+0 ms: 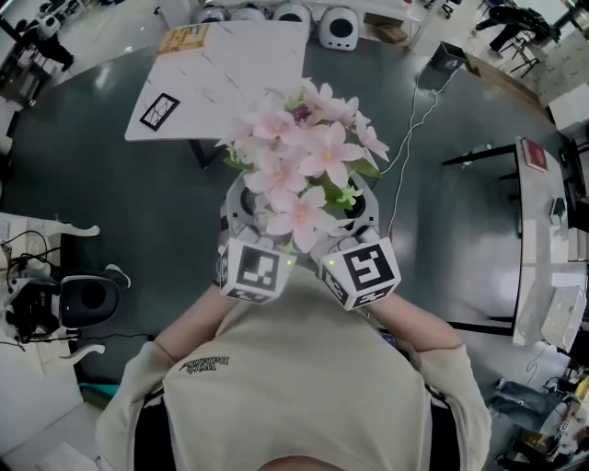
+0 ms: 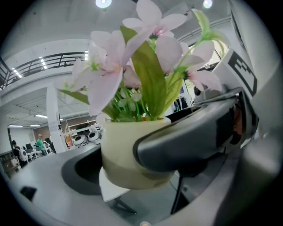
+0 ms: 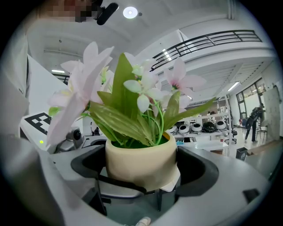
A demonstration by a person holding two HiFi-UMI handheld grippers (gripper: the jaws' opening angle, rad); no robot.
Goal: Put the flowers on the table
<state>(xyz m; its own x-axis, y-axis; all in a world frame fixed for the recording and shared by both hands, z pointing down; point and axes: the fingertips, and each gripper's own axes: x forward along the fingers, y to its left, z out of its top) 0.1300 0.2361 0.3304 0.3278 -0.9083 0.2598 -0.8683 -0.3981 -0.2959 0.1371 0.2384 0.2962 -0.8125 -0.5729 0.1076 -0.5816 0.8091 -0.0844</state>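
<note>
A cream pot [image 2: 126, 152] of pink flowers [image 1: 304, 161] with green leaves is held in the air in front of my chest, over the dark floor. In the head view the blooms hide the pot. My left gripper [image 1: 237, 210] and right gripper [image 1: 365, 210] clamp it from the two sides, each shut on the pot. In the left gripper view the pot sits between the dark jaw pads of the left gripper [image 2: 132, 165]. The right gripper [image 3: 142, 170] grips the pot [image 3: 139, 161] the same way. The white table [image 1: 230, 78] lies ahead and to the left, beyond the flowers.
On the table lie a square marker card [image 1: 158, 110] and an orange sheet [image 1: 184, 39]. White round devices [image 1: 340, 28] line the far side. A cable [image 1: 414, 120] runs across the floor. Desks [image 1: 543, 230] stand at the right, equipment [image 1: 74, 299] at the left.
</note>
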